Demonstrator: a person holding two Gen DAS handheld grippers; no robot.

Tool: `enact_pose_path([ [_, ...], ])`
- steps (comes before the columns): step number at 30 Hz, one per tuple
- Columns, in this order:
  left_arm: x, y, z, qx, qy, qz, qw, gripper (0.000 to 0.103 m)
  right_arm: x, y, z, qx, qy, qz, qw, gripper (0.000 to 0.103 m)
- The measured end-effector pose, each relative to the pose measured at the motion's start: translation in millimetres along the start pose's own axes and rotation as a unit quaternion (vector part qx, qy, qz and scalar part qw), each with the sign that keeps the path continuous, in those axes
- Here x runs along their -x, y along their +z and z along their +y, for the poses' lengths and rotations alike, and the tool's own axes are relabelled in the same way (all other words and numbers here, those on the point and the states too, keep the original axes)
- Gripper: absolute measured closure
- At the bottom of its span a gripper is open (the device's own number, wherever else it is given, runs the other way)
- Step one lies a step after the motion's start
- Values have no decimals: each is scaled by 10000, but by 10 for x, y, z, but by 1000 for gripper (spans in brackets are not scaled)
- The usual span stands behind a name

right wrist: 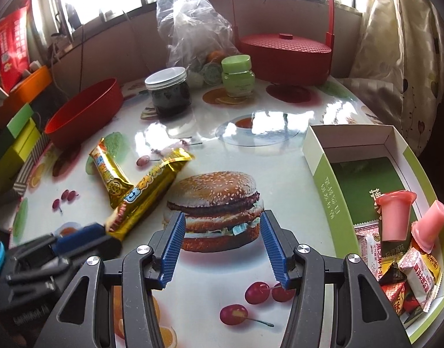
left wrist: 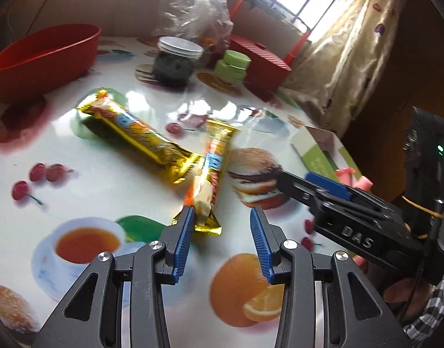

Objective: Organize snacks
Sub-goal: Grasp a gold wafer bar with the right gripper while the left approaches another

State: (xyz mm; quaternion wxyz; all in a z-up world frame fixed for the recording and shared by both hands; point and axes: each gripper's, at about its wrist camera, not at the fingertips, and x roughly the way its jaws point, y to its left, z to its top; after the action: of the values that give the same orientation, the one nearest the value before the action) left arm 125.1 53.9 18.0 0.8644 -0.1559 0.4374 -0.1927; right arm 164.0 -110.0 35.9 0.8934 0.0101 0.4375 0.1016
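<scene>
Nearest the lens in the left wrist view: the left claw (left wrist: 222, 211), jaws parted, gripping nothing. Hangs low over the tabletop (left wrist: 111, 179), with the end of the near gold bar (left wrist: 213, 168) just beside the left pad and not pinched. Overlaps the far gold bar (left wrist: 135, 133) at one end. Further right: the right claw (left wrist: 291, 181), seen side-on and pointing at the same spot; cannot tell from here how wide. Beyond it, only a corner of the green box (left wrist: 312, 150).

Nearest the lens in the right wrist view: the right claw (right wrist: 222, 214), open and empty above the printed burger. Left of it, both gold bars (right wrist: 149, 194) (right wrist: 108, 171) loose on the tabletop (right wrist: 280, 156), with the blurred left claw (right wrist: 100, 232) at the nearer one's end. On the right, the green box (right wrist: 317, 156) already holding pink jelly cups (right wrist: 394, 217) and wrapped sweets (right wrist: 410, 272).

Looks well along: most snacks boxed, seemingly two bars left to move.
</scene>
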Motion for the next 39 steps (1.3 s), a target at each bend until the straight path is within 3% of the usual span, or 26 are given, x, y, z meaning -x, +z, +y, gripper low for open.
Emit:
enact_pose_path([
  [2,-15,-17,-50,-77,-125,82,9999,62,-18,18,-2,-36,16,-1,10000,50],
  [6,70,-36,-15,30,-24,-21,10000,62,-54,74,22,-128,201,-12,9997,50],
  [18,421,28,461,621,657,-491,9947,62,-297,203,408,93,790,129,9968,50],
  [31,361,165,512,682,852,-454,9930,62,-472,160,575,551,425,301,9971,50],
  [36,256,309,502,762,931,-398,9919,62,-431,116,574,693,316,207,9969,72],
  [39,221,385,443,645,1242,-456,9891,62,-427,104,530,647,313,227,9972,80],
])
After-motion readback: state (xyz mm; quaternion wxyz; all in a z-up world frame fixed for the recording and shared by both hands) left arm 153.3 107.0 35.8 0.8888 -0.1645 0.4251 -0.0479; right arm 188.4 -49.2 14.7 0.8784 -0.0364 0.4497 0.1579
